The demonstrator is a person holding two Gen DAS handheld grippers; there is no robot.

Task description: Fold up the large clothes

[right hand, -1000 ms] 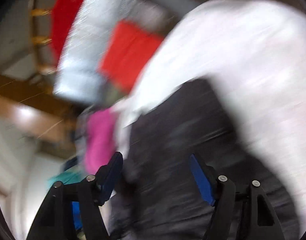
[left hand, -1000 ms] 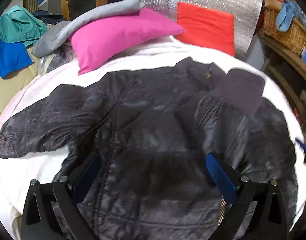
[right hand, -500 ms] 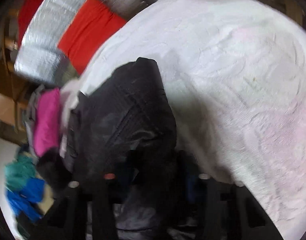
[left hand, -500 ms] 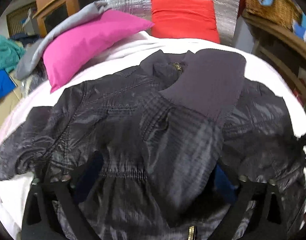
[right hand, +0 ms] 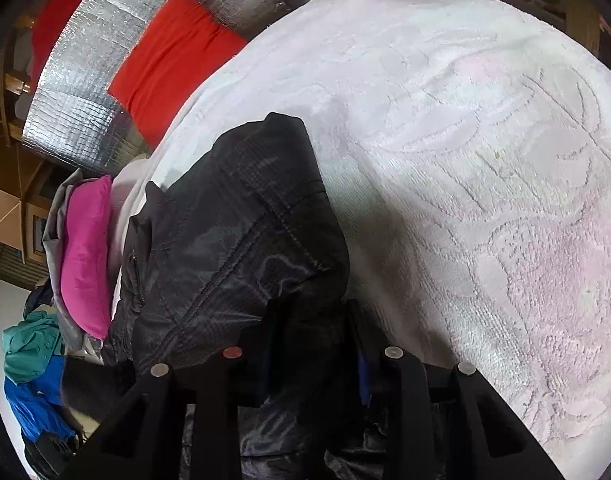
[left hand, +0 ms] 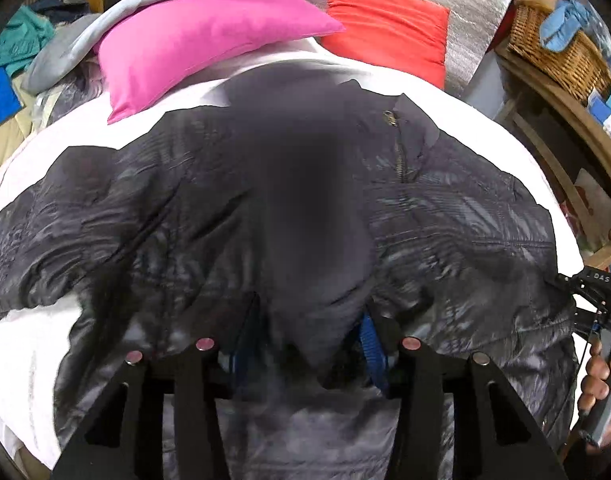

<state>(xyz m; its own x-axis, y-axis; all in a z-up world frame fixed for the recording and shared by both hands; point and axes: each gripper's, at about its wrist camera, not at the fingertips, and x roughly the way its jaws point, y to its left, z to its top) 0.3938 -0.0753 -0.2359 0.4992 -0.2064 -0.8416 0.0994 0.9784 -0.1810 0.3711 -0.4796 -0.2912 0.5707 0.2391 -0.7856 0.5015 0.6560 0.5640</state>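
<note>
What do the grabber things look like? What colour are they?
Both are black frames with cut-out holes and round silver bolt heads. The left gripper has blue pads on its fingers. The right gripper looks the same, with one reddish bolt. Seen from the left camera, its grey handle sits in a bare hand, beside thin cables and white "DAS" lettering.
</note>
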